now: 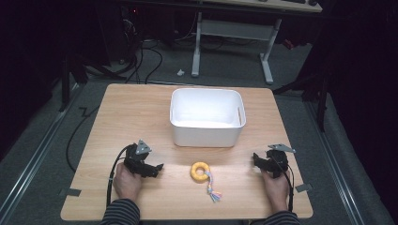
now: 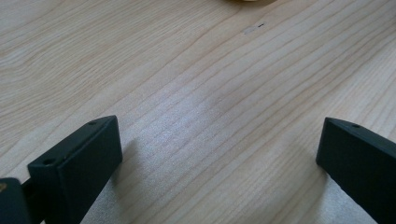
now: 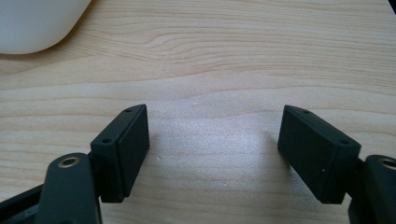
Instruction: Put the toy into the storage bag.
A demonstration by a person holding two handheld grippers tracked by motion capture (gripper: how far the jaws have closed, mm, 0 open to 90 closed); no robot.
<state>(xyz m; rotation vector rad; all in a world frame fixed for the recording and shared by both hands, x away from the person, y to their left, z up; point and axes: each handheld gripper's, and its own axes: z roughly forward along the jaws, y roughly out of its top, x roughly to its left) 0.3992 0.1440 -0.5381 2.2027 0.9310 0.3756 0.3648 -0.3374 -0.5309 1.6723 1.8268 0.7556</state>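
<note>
Starting posture at a wooden table (image 1: 141, 206). A yellow ring toy with a knotted rope tail (image 1: 201, 171) lies flat near the table's front edge, midway between the two hand-held grippers and touching neither; its pastel rope end trails toward 5 o'clock. A white plastic bin (image 1: 206, 117) stands just beyond the ring at 12 o'clock, empty as far as the high view shows.

The left gripper (image 1: 152, 168) rests at 9 o'clock of the ring, fingers aimed toward it. In the left gripper view its black fingers (image 2: 74, 163) stand wide apart with bare wood between them, and a sliver of the ring's yellow edge (image 2: 247, 1) shows at the top of that view. The right gripper (image 1: 259, 160) sits at 3 o'clock of the ring; in the right gripper view its fingers (image 3: 123, 149) are likewise spread wide over bare table, gripping nothing, with a corner of the bin (image 3: 37, 23) at upper left.

Judged step: the approach, before any grasp. The likely aim is to move the ring into the bin. The next move calls for one gripper to travel inward, straddle the ring's rim with one finger in the hole, then close and lift clear of the bin's wall.
</note>
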